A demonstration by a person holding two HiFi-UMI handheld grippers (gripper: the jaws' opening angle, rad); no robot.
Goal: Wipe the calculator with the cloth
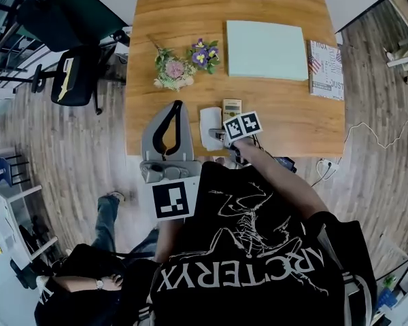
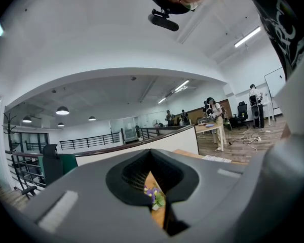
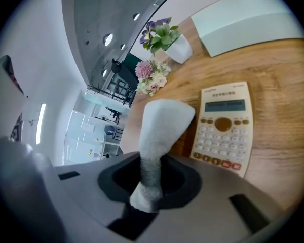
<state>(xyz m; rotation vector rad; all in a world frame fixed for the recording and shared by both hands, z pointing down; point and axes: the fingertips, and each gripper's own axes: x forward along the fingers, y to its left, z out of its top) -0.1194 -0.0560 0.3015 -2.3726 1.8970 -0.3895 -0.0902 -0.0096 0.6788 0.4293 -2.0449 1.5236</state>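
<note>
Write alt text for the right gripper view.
The right gripper has its jaws shut on a white cloth, which sticks out beside a beige calculator lying face up on a wooden table. Farther off are purple flowers, a pink bouquet and a pale green board.

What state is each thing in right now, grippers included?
Right gripper: shut on the cloth.
Left gripper: shut, empty.
Cloth: gripped at one end, beside the calculator, not on it.
Calculator: lying flat, face up, uncovered.
Book: closed, lying flat.
</note>
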